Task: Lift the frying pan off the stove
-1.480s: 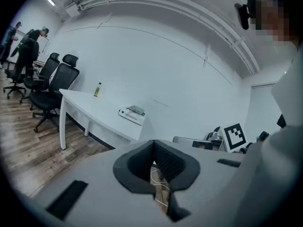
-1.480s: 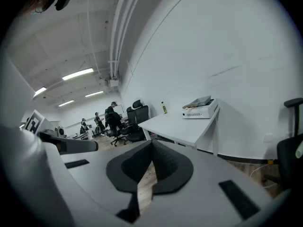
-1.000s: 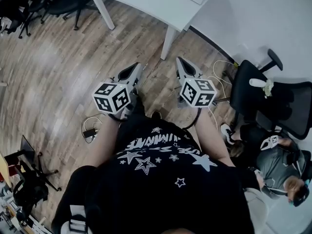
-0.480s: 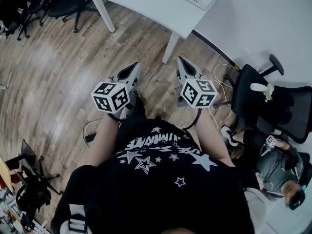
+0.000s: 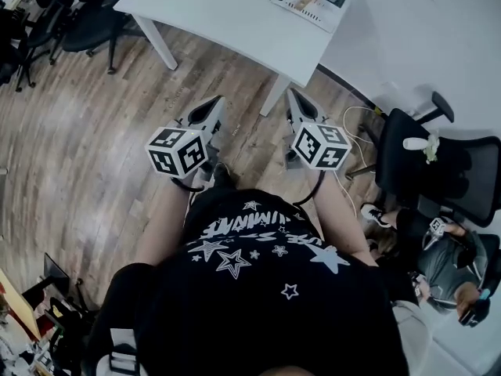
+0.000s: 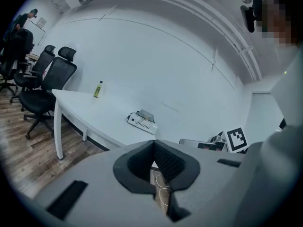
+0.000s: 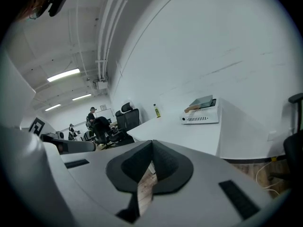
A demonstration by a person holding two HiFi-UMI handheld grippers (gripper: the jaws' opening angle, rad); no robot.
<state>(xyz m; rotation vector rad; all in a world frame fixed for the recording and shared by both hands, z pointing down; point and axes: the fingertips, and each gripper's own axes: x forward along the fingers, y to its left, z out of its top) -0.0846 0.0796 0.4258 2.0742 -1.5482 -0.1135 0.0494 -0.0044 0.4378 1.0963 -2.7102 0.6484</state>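
Head view: left gripper (image 5: 210,108) and right gripper (image 5: 297,102) held over wood floor (image 5: 94,131), white table (image 5: 235,10) ahead; no frying pan or stove visible | Left gripper view: jaws together, empty | Right gripper view: same | Risk: I may reach blind, jaws unopened.

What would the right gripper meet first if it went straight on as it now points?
Probably the near edge of the white table; the shut right gripper aims at it, though depth is unclear.
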